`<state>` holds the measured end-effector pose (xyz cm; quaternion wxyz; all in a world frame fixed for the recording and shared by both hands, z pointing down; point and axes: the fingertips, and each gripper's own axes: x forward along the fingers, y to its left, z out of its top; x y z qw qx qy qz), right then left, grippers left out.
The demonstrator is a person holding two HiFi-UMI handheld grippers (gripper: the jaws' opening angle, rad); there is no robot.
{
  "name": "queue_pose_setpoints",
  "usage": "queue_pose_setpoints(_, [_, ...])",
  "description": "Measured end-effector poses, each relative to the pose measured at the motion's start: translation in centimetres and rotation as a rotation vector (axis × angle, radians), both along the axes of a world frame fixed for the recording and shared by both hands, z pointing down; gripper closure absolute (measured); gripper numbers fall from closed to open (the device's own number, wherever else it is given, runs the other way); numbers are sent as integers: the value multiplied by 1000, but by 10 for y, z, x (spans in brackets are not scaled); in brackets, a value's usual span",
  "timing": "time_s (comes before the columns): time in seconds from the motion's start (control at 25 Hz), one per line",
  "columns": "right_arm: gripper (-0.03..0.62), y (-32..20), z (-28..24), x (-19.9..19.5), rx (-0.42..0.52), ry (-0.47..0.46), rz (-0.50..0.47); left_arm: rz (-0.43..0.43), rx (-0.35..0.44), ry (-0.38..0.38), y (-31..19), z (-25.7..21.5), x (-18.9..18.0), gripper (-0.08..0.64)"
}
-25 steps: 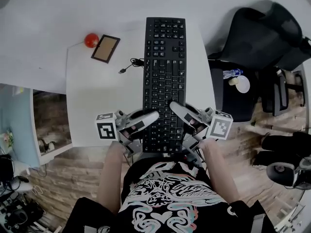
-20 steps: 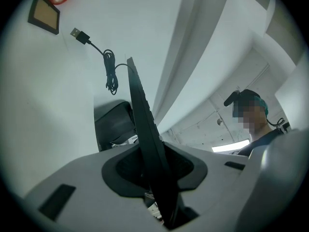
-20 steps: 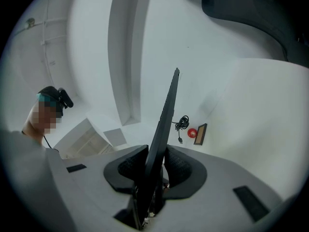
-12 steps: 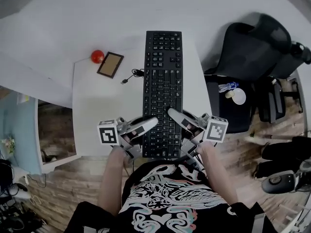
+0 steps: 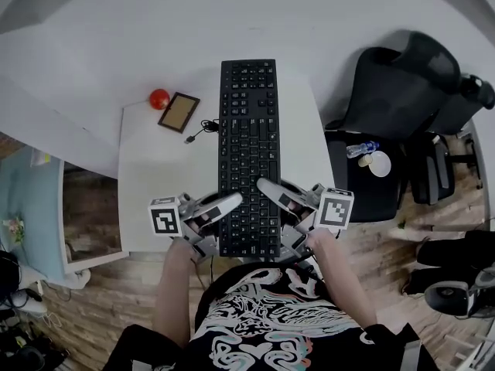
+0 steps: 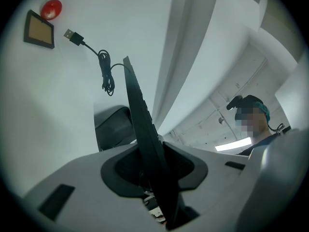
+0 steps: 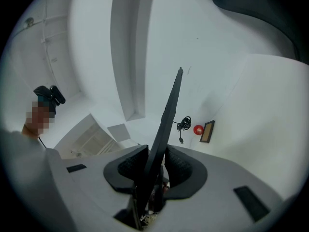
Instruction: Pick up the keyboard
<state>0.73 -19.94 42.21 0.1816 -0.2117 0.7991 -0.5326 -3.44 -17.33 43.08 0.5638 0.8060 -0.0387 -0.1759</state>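
Note:
The black keyboard (image 5: pixel 247 130) lies lengthwise over the white table (image 5: pixel 155 184), and its near end reaches past the table's front edge. My left gripper (image 5: pixel 229 204) is shut on the near left edge. My right gripper (image 5: pixel 269 187) is shut on the near right edge. In the left gripper view the keyboard (image 6: pixel 137 110) runs edge-on between the pads of the left gripper (image 6: pixel 153 166). The right gripper view shows the same thin black edge (image 7: pixel 169 110) clamped in the right gripper (image 7: pixel 155 166). Whether the far end rests on the table I cannot tell.
The keyboard's USB cable (image 5: pixel 199 127) is coiled on the table left of it. Beyond it lie a small framed brown board (image 5: pixel 179 111) and a red ball (image 5: pixel 159 98). A black office chair (image 5: pixel 402 83) and a low black stand with a bottle (image 5: pixel 363 148) are on the right.
The head view has shifted, so the table and keyboard sit a little further left and look smaller. Both grippers hold the same grip on the keyboard's near end.

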Motion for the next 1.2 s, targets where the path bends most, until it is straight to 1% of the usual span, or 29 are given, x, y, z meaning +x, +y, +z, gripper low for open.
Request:
queue_pose_setpoints(0.12, [469,-1,-1,0,-3,-7,5,8,9,-12,-1,-2,0,442])
queue_pose_setpoints(0.64, [469,-1,1,0,-15,-12,0,8,13,-15,0,1,1,440])
queue_pose_setpoints(1.2, [469,-1,-4,-2,-19,-4,1,18,-6,-5,0,-1,2,439])
